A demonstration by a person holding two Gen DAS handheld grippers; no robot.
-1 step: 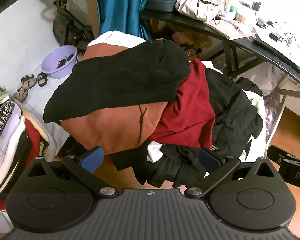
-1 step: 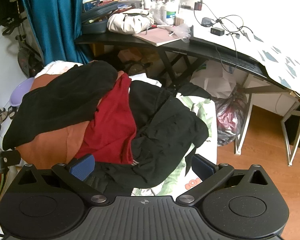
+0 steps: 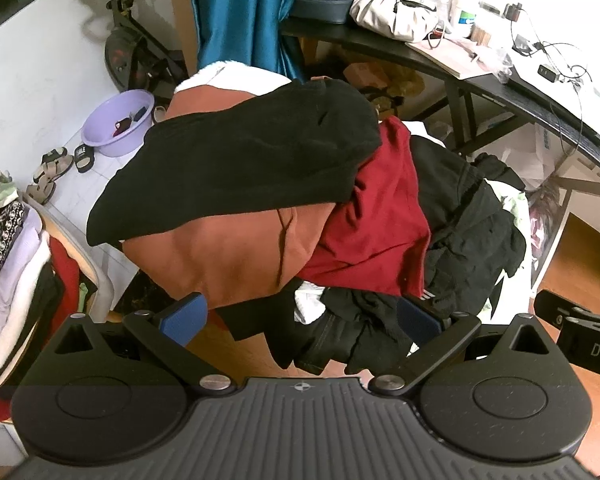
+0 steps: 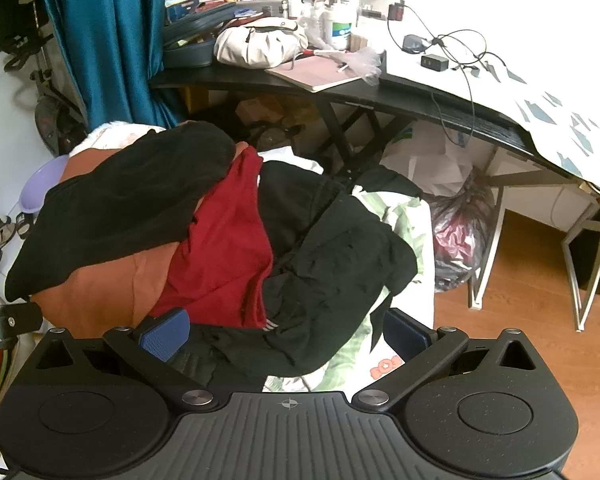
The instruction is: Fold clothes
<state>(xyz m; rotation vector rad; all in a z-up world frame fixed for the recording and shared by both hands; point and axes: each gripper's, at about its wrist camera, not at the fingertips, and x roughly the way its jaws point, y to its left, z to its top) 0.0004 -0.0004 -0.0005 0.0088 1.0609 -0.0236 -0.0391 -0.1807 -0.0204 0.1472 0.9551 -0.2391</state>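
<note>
We hold both grippers above a heap of unfolded clothes, and neither touches any cloth. Our left gripper [image 3: 300, 318] has its jaws spread wide with nothing between them; our right gripper [image 4: 286, 330] is released the same way. The heap lies just ahead of the blue pads: a black garment [image 3: 244, 160] is draped on top, over an orange one [image 3: 224, 256], with a dark red garment [image 3: 380, 216] beside them and rumpled black clothing [image 4: 332, 256] to the right (part of it hangs down near our fingers). A folded stack [image 3: 8, 264] sits at the far left. Behind the heap stand a cluttered black desk [image 4: 380, 94] and a teal curtain [image 4: 100, 40].
</note>
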